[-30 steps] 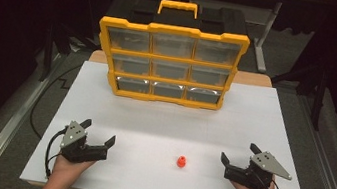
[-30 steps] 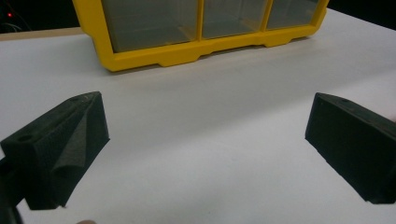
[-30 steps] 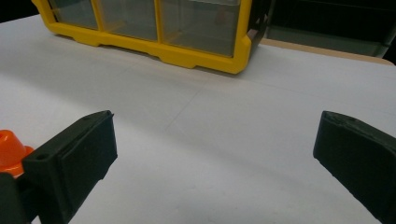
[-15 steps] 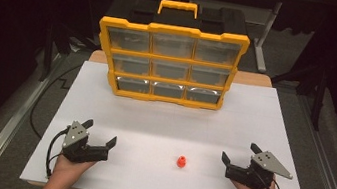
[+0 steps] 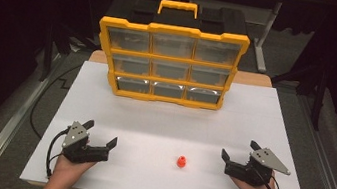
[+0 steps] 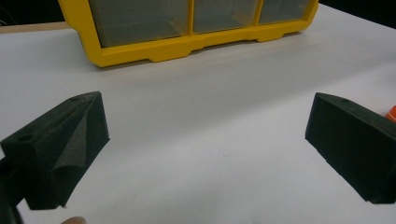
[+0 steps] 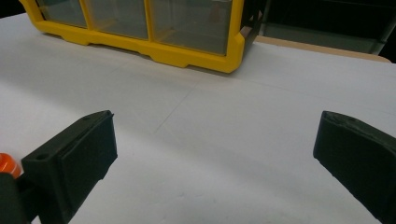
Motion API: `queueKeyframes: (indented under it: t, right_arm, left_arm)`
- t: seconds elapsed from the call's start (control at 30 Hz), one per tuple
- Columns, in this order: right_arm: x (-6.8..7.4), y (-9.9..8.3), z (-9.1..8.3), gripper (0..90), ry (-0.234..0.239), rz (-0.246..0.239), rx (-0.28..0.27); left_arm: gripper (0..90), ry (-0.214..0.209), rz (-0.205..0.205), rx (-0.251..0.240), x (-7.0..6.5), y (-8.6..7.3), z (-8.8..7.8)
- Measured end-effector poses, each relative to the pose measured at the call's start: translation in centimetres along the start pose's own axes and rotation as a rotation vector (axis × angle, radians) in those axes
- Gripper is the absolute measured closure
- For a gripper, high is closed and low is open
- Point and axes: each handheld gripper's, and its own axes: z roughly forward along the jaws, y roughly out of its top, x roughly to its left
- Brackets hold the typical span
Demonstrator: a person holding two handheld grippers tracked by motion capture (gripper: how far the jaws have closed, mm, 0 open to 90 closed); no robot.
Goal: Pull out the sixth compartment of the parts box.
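Note:
A small orange piece lies on the white tabletop near the front, between my two grippers. It peeks in at the right edge of the left gripper view and at the left edge of the right gripper view. My left gripper rests at the front left, open, with nothing between its jaws. At the front right my right gripper is also open and holds nothing. Each gripper sits well apart from the piece.
A yellow organizer case with clear drawers and a black back stands upright at the far middle of the table; its lower drawers show ahead of both grippers. A cable trails off the left edge. Dark floor surrounds the table.

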Motion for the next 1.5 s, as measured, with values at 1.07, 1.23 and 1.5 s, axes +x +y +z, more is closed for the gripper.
queueKeyframes:
  t: [1.07, 1.23, 1.5]
  right_arm:
    - [-0.8, 1.9, 5.3, 0.1, -0.024, 0.011, 0.028]
    - [-0.6, 2.2, 6.1, 0.1, -0.024, 0.007, 0.034]
    - [-0.6, 2.7, 7.4, 0.1, -0.028, 0.003, 0.043]
  left_arm:
    - [0.7, -0.019, 0.010, -0.003, -0.2, 0.0, 0.1]
    - [0.7, -0.022, 0.012, -0.003, -0.2, 0.0, 0.1]
    - [0.7, -0.025, 0.012, -0.004, -0.2, -0.1, 0.2]
